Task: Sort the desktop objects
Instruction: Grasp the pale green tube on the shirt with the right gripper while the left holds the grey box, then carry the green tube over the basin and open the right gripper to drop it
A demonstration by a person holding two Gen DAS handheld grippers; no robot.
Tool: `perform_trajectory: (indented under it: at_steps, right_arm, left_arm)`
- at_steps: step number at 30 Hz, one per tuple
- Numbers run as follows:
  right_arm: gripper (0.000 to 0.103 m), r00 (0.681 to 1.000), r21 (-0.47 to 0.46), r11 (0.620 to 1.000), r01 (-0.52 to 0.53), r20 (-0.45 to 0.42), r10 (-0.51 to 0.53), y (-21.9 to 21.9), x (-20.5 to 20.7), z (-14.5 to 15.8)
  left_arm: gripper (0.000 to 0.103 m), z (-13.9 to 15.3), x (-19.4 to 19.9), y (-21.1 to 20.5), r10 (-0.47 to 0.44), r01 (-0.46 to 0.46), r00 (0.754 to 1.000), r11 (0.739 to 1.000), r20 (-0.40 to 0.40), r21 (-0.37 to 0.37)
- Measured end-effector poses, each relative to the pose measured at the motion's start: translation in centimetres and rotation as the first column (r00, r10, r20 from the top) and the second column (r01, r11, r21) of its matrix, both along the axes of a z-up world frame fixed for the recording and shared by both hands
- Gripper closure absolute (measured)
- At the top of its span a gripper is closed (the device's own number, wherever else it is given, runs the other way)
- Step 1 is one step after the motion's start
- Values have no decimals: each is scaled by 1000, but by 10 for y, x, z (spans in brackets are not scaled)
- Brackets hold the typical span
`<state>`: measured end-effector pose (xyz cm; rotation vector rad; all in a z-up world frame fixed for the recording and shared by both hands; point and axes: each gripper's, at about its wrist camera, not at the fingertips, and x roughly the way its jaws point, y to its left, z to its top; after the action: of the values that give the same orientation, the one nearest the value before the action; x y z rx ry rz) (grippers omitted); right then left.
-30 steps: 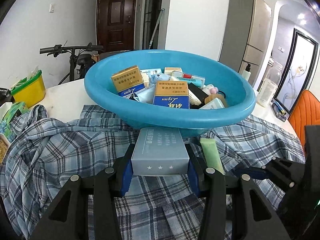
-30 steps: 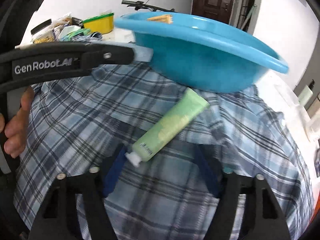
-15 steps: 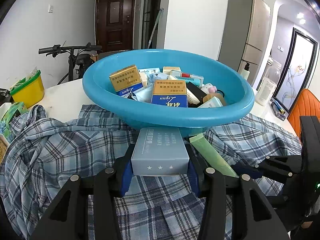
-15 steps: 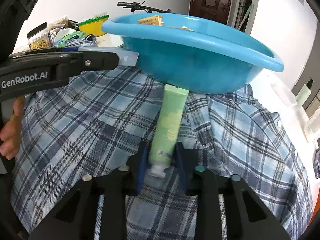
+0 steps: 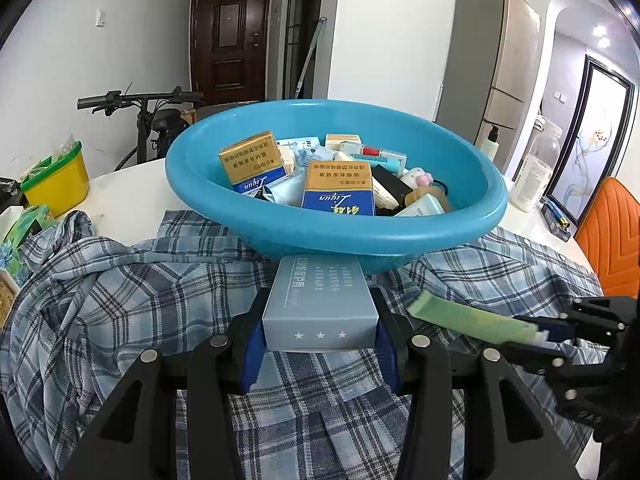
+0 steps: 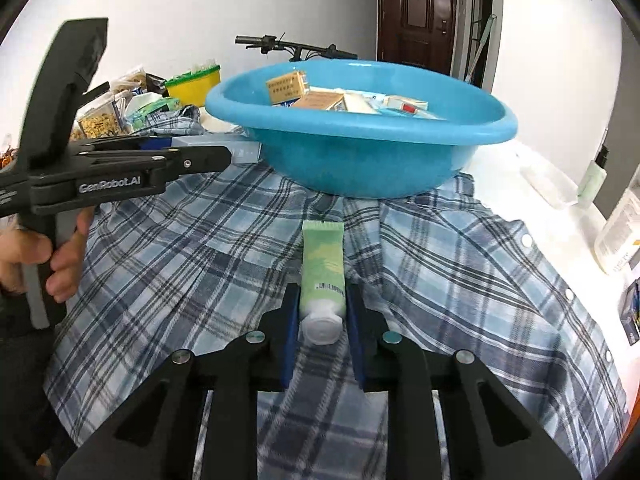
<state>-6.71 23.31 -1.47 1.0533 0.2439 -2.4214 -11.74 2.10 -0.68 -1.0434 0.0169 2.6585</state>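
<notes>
My left gripper (image 5: pixel 320 320) is shut on a grey-blue box (image 5: pixel 320 304) and holds it above the plaid shirt (image 5: pixel 120 300), just in front of the blue basin (image 5: pixel 336 236). My right gripper (image 6: pixel 322 316) is shut on a green tube (image 6: pixel 322 268), cap end between the pads, lifted over the shirt (image 6: pixel 460 280). The tube (image 5: pixel 472 320) and right gripper also show at the right of the left wrist view. The basin (image 6: pixel 360 160) holds several boxes and small items. The left gripper (image 6: pixel 192 160) shows at the left of the right wrist view.
A yellow tub (image 5: pixel 56 180) and snack packets (image 6: pixel 104 116) sit at the table's left. Bottles (image 5: pixel 532 176) stand at the right, next to an orange chair (image 5: pixel 612 240). A bicycle (image 5: pixel 152 112) stands behind the table.
My right gripper closed on the green tube and lifted it off the shirt. My left gripper rose slightly with the box still in it.
</notes>
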Motion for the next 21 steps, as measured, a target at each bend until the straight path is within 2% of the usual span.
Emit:
perform_trajectory:
  at_steps: [9,21]
  right_arm:
    - [82,996,-52,998,17,-87,-21,20,16,31]
    - [83,980,-122,992,4,-195,-28,26,23,72]
  left_arm:
    - [54,0,0,0,0,0,1000,1000,0,0]
    - [54,1,0,-1,-1,1,1000,1000,0,3]
